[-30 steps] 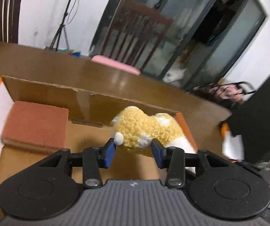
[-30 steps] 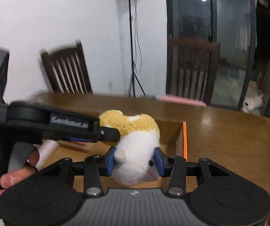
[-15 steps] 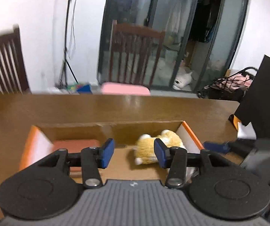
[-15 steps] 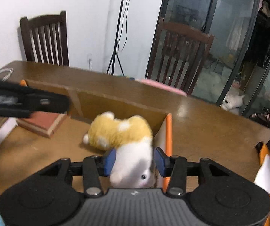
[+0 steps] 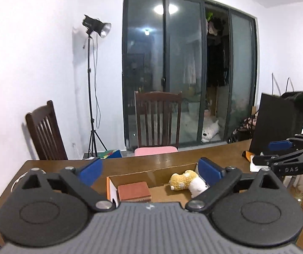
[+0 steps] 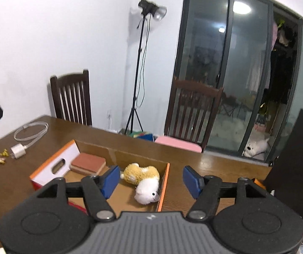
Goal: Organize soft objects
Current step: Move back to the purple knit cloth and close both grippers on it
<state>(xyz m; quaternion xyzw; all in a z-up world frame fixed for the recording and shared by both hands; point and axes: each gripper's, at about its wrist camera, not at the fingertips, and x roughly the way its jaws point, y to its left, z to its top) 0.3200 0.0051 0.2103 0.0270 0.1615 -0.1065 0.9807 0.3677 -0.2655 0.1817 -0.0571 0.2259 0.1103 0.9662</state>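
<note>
One charger (image 6: 18,151) shows rightside only.

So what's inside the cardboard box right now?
Inside the cardboard box lie a yellow-and-white plush toy, against the right wall, and a reddish-brown sponge block at the left end. The near corner is hidden behind the gripper body.

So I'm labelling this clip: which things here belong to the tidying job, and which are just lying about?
Job: plush toy, sponge, box.
Lying about: charger, cable, crumbs, black board, chairs, light stand.
</note>
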